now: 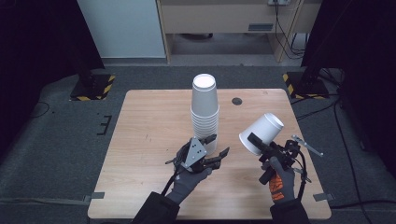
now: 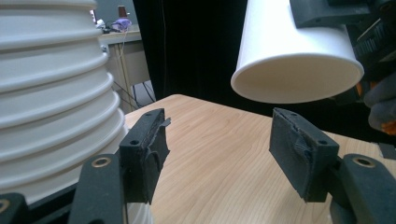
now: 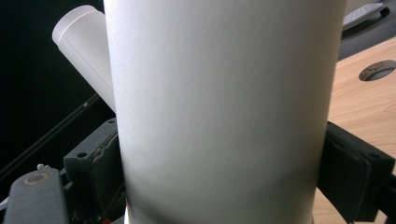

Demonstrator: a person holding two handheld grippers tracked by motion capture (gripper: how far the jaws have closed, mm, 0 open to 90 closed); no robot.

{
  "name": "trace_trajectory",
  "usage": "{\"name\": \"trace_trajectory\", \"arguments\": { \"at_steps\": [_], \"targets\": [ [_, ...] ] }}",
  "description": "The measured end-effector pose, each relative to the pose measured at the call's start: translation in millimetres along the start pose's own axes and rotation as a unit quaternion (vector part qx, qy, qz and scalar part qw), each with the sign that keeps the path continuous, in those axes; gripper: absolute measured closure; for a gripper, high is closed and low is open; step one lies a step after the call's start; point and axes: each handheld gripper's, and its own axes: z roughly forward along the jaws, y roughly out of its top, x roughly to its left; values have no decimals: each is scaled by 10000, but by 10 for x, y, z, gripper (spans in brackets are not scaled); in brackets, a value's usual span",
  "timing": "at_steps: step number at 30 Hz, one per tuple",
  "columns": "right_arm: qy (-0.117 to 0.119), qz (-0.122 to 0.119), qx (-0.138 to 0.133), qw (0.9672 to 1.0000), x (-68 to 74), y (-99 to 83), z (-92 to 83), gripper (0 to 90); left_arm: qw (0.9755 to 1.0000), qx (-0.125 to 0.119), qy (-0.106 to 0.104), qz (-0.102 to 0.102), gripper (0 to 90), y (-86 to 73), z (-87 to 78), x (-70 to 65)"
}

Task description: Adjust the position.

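A light wooden table [image 1: 154, 154] fills the middle of the high view, its top showing pale grain and rounded corners, and it stands on a dark grey carpeted floor [image 1: 60, 140]. A stack of white paper cups [image 1: 204, 112] stands upside down on the table just above the centre of the frame, with ribbed rims bunched in its lower half. A small dark round grommet hole [image 1: 236, 101] sits in the tabletop near the far edge, just right of the stack, and pieces of grey tape [image 1: 97, 195] mark the floor at the table's lower corners.
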Motion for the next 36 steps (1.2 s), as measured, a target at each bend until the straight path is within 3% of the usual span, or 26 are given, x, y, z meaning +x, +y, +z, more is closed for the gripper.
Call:
{"name": "trace_trajectory", "arguments": {
  "at_steps": [12, 22, 36],
  "targets": [
    [52, 38, 28, 10000, 16, -22, 16, 131, 9999, -115, -77, -22, 365, -22, 220, -32],
    [41, 111, 90, 9999, 3, -55, 39, 130, 9993, -306, -120, -163, 392, -61, 345, -33],
    [50, 178, 178, 9997, -14, -90, 68, 130, 9993, -338, -132, -76, 438, -81, 475, -70]
  ]
}}
